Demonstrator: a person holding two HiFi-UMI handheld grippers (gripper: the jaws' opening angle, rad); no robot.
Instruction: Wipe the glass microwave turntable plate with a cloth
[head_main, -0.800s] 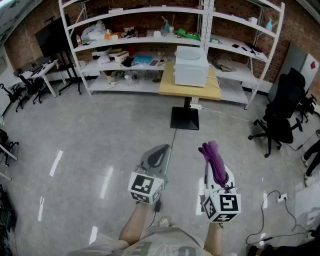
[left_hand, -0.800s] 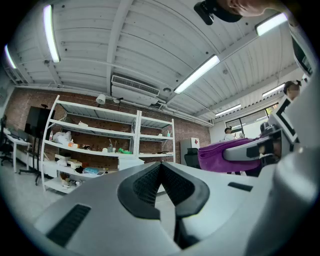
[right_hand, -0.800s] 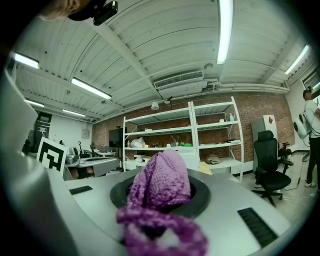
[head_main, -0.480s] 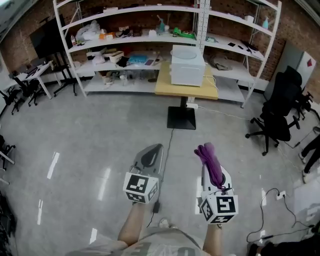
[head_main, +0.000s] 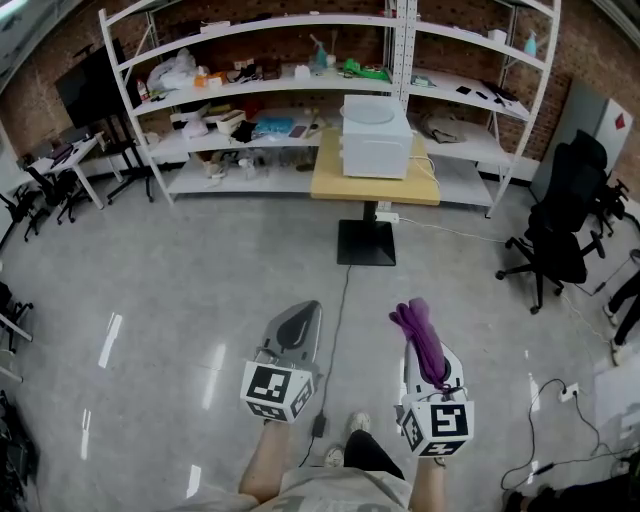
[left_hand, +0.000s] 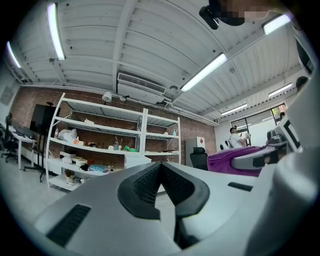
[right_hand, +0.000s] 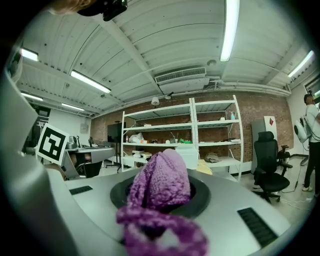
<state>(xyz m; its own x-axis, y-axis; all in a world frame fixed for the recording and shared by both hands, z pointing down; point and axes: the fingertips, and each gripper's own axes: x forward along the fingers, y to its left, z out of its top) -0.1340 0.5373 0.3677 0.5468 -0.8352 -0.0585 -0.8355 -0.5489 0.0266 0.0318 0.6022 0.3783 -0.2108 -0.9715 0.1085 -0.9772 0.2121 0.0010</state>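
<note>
A white microwave (head_main: 375, 140) stands on a wooden pedestal table (head_main: 372, 182) across the room, with the round glass turntable plate (head_main: 367, 111) lying on its top. Both grippers are held low over the floor, far from the table. My left gripper (head_main: 302, 314) (left_hand: 160, 169) is shut with nothing between its jaws. A purple knitted cloth (head_main: 422, 332) (right_hand: 161, 186) sticks out forward from my right gripper (head_main: 416, 330) (right_hand: 165, 195), which is shut on it. In the right gripper view the microwave (right_hand: 189, 156) shows just behind the cloth.
White shelving (head_main: 250, 85) full of small items lines the brick back wall. Black office chairs (head_main: 560, 240) stand at the right, desks and chairs (head_main: 40, 175) at the left. A cable (head_main: 338, 300) runs over the grey floor from the table's black base (head_main: 366, 242).
Both grippers sit a little lower in the head view and a shoe has come into view below them. The cloth stays held in the right gripper.
</note>
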